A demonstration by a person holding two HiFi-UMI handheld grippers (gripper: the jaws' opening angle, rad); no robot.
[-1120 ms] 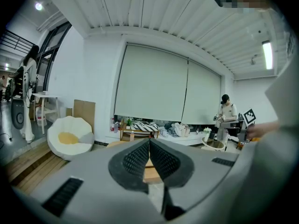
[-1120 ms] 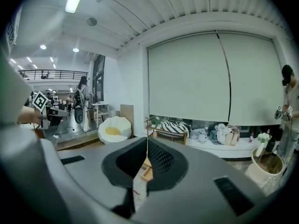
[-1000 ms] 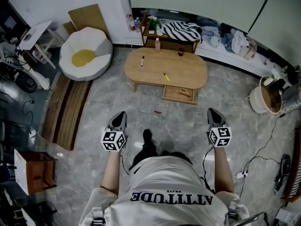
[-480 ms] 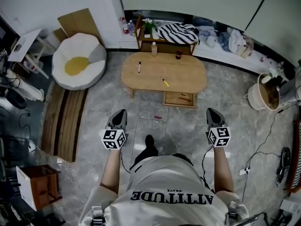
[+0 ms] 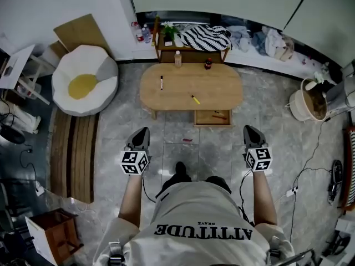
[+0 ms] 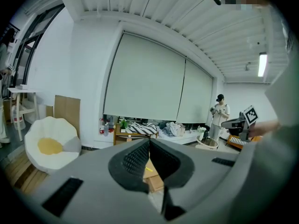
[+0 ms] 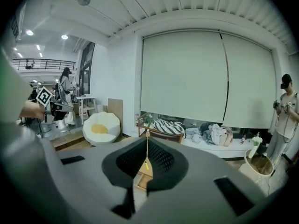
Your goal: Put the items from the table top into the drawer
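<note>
Lying on the oval table, a yellow marker and a dark pen are seen well apart from both grippers, with the drawer pulled open at the table's near edge. The left gripper and right gripper are held above the floor, jaws pressed together on nothing

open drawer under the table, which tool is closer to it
Right. In the head view, the right tool sits just below and to the right of the open drawer. The left tool is farther off, below and well to the drawer's left. Neither touches it.
</note>
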